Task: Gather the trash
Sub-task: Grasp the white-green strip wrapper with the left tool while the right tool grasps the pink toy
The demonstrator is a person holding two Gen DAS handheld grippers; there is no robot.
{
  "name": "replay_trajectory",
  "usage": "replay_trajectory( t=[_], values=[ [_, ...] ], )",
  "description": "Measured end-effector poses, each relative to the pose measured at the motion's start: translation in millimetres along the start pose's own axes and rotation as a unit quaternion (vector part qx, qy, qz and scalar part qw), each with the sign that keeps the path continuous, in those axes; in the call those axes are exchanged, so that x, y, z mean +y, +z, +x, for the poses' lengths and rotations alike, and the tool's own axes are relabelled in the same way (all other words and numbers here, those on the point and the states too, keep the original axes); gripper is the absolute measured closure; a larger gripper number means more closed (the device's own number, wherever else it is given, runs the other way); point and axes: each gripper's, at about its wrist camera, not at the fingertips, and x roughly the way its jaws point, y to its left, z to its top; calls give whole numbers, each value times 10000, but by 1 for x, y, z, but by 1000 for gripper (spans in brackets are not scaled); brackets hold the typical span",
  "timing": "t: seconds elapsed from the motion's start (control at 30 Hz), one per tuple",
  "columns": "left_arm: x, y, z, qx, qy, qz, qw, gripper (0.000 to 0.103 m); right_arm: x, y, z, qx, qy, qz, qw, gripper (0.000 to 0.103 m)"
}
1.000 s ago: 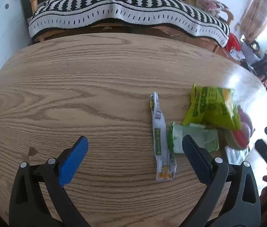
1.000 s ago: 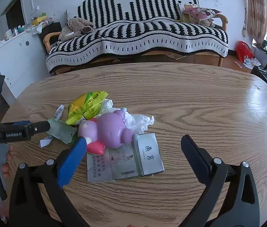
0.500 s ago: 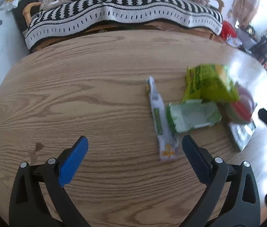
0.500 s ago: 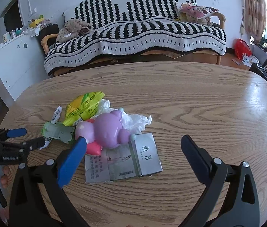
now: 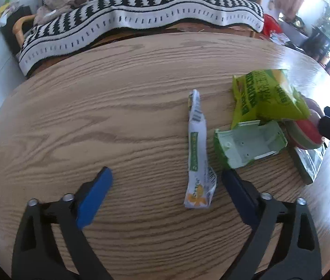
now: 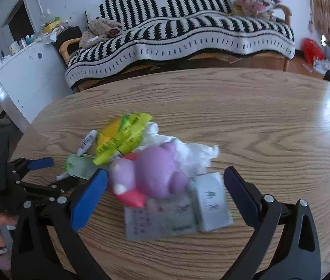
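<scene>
A pile of trash lies on the oval wooden table (image 5: 95, 116). In the left wrist view a long white wrapper (image 5: 197, 149) lies just ahead, with a torn pale green carton (image 5: 249, 142) and a yellow-green snack bag (image 5: 267, 95) to its right. My left gripper (image 5: 165, 182) is open and empty, its right finger near the wrapper's lower end. In the right wrist view a purple toy figure (image 6: 155, 172) sits on a flattened grey box (image 6: 179, 212), with crumpled white tissue (image 6: 193, 154) behind it. My right gripper (image 6: 165, 179) is open and empty, the toy between its fingers.
A sofa with a black-and-white striped blanket (image 6: 188, 30) stands behind the table. A white cabinet (image 6: 25, 79) is at the left. The left gripper shows at the left of the right wrist view (image 6: 25, 175). Bare table lies to the right (image 6: 281, 128).
My left gripper has moved closer to the white wrapper. My right gripper has moved forward, so the purple toy now lies between its fingers.
</scene>
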Motion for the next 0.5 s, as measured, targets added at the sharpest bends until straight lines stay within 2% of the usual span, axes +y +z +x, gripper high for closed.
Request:
replay_trajectory(
  t=[0.07, 0.1, 0.13, 0.17, 0.2, 0.3, 0.5],
  values=[
    [-1, 2, -3, -84, -30, 98, 9999, 40, 4, 3, 6, 104, 90, 5, 9999, 6],
    [-2, 2, -4, -121, -33, 142, 9998, 47, 6, 3, 9, 134, 92, -37, 9999, 7],
    [-2, 3, -5, -173, -44, 187, 9997, 66, 7, 3, 10, 131, 130, -80, 9998, 12],
    [-3, 4, -5, -232, 16, 227, 9995, 85, 8, 3, 11, 118, 180, -96, 9997, 34],
    [-3, 2, -6, -320, 185, 259, 9990, 88, 8, 4, 10, 102, 244, -68, 9996, 40],
    [0, -1, -8, -404, 193, 140, 9989, 94, 10, 4, 3, 62, 306, -89, 9995, 50],
    [5, -8, -22, -316, 88, -11, 9995, 94, 5, 8, -20, -108, 276, -23, 9996, 55]
  ],
)
